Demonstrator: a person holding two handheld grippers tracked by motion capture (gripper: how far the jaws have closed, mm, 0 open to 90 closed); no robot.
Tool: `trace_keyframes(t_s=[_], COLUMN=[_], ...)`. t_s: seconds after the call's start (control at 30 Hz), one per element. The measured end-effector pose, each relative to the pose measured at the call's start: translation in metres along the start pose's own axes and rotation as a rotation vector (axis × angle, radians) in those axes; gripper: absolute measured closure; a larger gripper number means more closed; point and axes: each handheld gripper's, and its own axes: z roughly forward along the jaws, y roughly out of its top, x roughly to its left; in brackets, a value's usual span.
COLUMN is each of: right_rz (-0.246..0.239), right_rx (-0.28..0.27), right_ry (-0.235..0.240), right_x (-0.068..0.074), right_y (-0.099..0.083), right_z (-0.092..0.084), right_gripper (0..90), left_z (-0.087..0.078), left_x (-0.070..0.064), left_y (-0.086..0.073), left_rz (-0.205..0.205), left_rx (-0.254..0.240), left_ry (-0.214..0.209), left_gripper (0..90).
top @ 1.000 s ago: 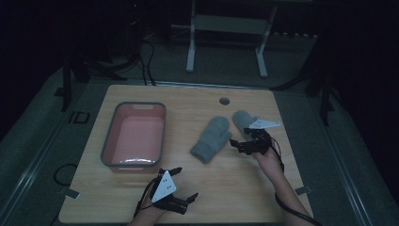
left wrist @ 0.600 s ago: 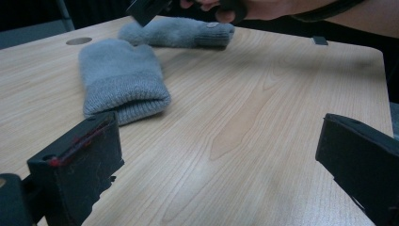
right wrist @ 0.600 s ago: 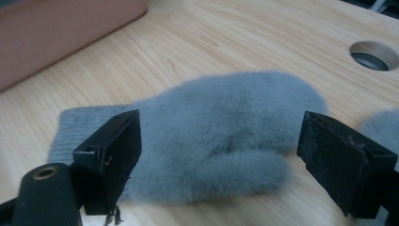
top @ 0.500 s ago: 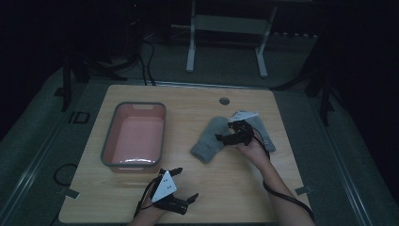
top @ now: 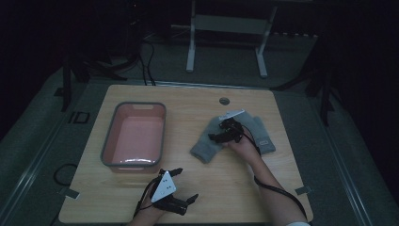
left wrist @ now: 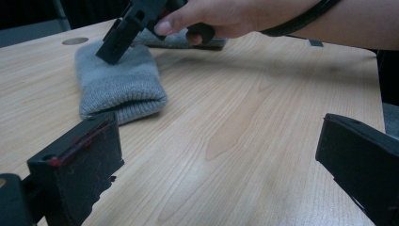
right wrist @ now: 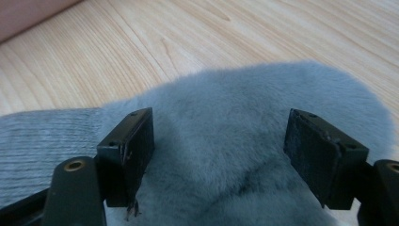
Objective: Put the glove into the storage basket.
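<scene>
A grey glove (top: 207, 141) lay flat on the right half of the counter (top: 282, 188), its ribbed cuff toward the near left and its furry end toward the far right. A second grey glove (top: 261, 136) lay just beside it on the right, partly under the person's right hand (top: 243, 147). The right gripper (top: 221, 136) hung over the first glove; in the right gripper view its fingers (right wrist: 127, 155) stood spread wide, one at each side of the furry part, released and holding nothing. Whether they touched the fur could not be told.

The left gripper (top: 186, 186) rested at the near edge of the counter, well apart from the gloves. In the left gripper view its fingers (left wrist: 80, 165) were released and wide apart, with bare wood between them and the glove's cuff beyond.

The counter was light wood with rounded corners and a small round hole (top: 224, 100) near its far edge. A grey floor surrounded it, and a pale metal frame (top: 226, 28) and dark cables (top: 146, 66) stood beyond in a dim room.

On the left half sat a grey-rimmed tub (top: 109, 141) with a pink inside, nothing in it.
</scene>
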Motion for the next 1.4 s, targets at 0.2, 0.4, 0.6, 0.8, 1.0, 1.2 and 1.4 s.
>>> trace_keyframes(t_s=[0.2, 0.4, 0.6, 0.8, 1.0, 1.2, 1.4], right_rz=[-0.027, -0.041, -0.042, -0.077, -0.096, -0.150, -0.244], right_rx=[0.034, 0.032, 0.031, 0.046, 0.061, 0.021, -0.030], right_ry=[-0.008, -0.007, 0.027, 0.071, 0.106, 0.173, 0.234], right_x=[0.003, 0.003, 0.000, 0.002, 0.005, 0.012, 0.027], right_y=[-0.002, -0.004, -0.004, 0.000, 0.006, 0.010, 0.014], right_z=[0.010, 0.012, 0.012, 0.010, 0.002, -0.021, -0.052], right_gripper=[25.4, 34.8, 51.5, 73.1, 77.4, 77.6, 77.6], left_z=[0.000, 0.001, 0.001, 0.002, 0.002, 0.002, 0.002], left_x=[0.000, -0.001, -0.001, 0.000, 0.001, 0.001, 0.001], left_y=[0.000, 0.000, 0.000, -0.001, -0.001, -0.001, 0.000], left_rz=[-0.002, 0.001, 0.002, 0.000, -0.003, 0.000, 0.001], left_rx=[0.001, 0.005, 0.009, 0.012, 0.010, 0.012, 0.011], left_ry=[-0.002, -0.003, -0.002, -0.003, -0.001, -0.001, 0.001], left_gripper=[1.2, 1.2, 1.2, 1.2, 1.2, 1.2, 1.2])
